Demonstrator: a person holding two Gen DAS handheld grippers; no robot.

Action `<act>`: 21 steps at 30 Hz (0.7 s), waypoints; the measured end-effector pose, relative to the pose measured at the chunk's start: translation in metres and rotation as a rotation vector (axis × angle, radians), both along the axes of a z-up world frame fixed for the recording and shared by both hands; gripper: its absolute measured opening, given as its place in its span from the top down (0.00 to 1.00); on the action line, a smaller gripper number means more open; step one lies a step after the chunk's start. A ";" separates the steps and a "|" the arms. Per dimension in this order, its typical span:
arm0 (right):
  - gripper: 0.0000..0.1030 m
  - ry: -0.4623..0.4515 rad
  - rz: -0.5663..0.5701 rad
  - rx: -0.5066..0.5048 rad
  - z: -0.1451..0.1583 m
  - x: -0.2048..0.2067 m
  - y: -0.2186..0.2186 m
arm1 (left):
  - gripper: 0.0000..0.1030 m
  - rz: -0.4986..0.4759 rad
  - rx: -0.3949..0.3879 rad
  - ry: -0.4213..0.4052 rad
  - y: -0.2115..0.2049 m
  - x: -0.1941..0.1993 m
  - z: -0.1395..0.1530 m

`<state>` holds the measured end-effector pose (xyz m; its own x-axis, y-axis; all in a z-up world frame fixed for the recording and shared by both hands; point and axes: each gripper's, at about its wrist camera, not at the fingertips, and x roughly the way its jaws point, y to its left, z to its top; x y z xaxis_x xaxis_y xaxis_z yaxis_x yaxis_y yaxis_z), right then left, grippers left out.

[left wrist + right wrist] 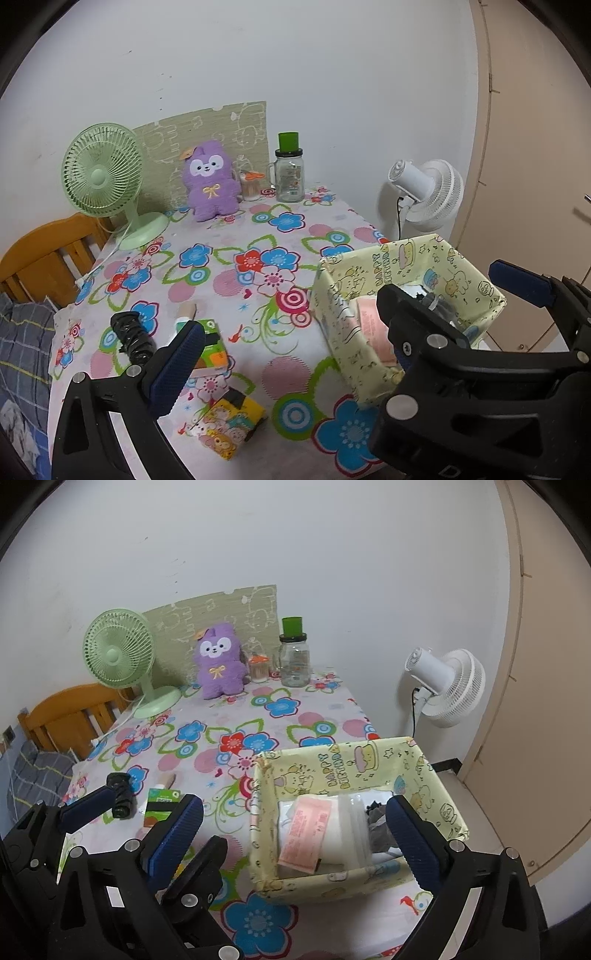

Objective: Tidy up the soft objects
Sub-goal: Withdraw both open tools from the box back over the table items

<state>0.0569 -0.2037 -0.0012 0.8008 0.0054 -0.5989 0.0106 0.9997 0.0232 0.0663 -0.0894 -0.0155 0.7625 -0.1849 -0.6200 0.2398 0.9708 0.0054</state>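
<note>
Upright purple plush (221,661) facing open fingers (402,827)

Two fans, one green (118,653), one white (448,686); one purple plush (221,664); one glass jar (294,662); one yellow fabric box (369,764); two small cartons (208,345) (231,424).

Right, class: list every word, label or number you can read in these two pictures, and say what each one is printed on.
"HAPPY BIRTHDAY": inside wall of the yellow fabric box.
Pink slip in the box: print too blurred to read.
Green carton: label too small.
Glass jar: label unreadable.
Yellow cartoon pack: no legible words.
</note>
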 end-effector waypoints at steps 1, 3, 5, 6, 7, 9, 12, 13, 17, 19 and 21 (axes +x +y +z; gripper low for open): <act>0.02 0.000 0.003 -0.001 0.000 0.000 0.002 | 0.00 0.004 0.001 0.000 0.003 -0.001 -0.001; 0.02 0.000 0.010 -0.003 -0.001 -0.002 0.007 | 0.00 0.010 0.005 0.001 0.007 -0.002 -0.002; 0.02 0.000 0.017 -0.004 -0.002 -0.003 0.012 | 0.00 0.016 0.008 0.001 0.012 -0.003 -0.003; 0.02 -0.001 0.023 -0.004 -0.002 -0.003 0.015 | 0.00 0.017 0.008 0.001 0.014 -0.003 -0.003; 0.02 -0.001 0.026 -0.003 -0.003 -0.004 0.017 | 0.00 0.020 0.008 0.002 0.017 -0.004 -0.004; 0.02 -0.001 0.035 0.000 -0.004 -0.004 0.023 | 0.00 0.025 0.013 0.001 0.022 -0.005 -0.004; 0.02 0.000 0.048 0.009 -0.006 -0.004 0.031 | 0.00 0.036 0.023 -0.002 0.031 -0.007 -0.005; 0.02 0.000 0.055 0.013 -0.006 -0.004 0.034 | 0.00 0.038 0.023 -0.002 0.033 -0.008 -0.005; 0.01 -0.003 0.064 0.004 -0.008 -0.004 0.044 | 0.00 0.047 0.020 -0.004 0.042 -0.011 -0.007; 0.01 -0.005 0.076 0.000 -0.008 -0.004 0.050 | 0.00 0.052 0.020 -0.005 0.046 -0.012 -0.008; 0.01 -0.006 0.082 -0.003 -0.009 -0.004 0.053 | 0.00 0.057 0.018 -0.005 0.051 -0.013 -0.009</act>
